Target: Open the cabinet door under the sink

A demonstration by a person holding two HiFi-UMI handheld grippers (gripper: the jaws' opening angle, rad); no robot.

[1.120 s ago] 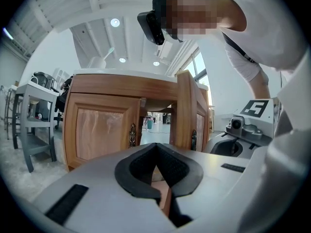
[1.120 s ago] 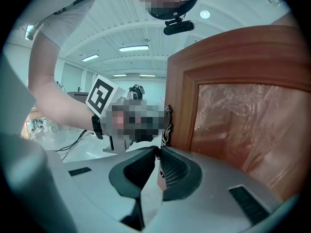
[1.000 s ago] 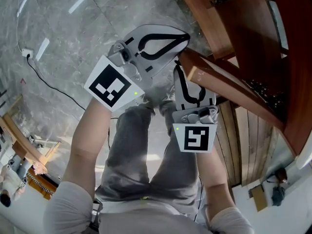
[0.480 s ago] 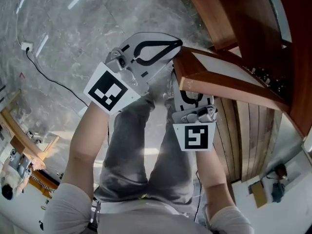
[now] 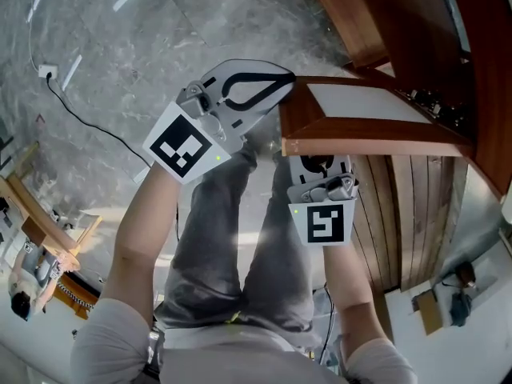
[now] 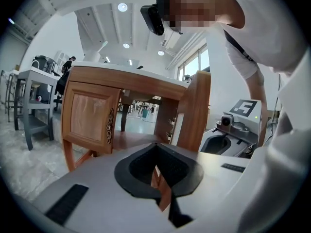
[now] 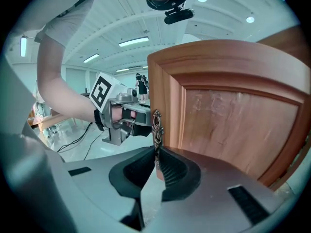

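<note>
marble floor [image 5: 104, 22] | black cable [image 5: 94, 129] running to white plug [image 5: 46, 72] | grey table [image 6: 36, 74] at far left

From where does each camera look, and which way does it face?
Head view: on the person's head, facing steeply down at the grey marble floor and the open reddish-brown wooden cabinet door; both forearms, legs, left gripper and right gripper show.
Left gripper view: rides the left gripper, looking low along its jaws toward the brown wooden cabinet; the person's torso shows.
Right gripper view: rides the right gripper, facing the door, jaws shut on its ornate dark metal handle; the left forearm shows.
Shared: each gripper view shows the other gripper.
</note>
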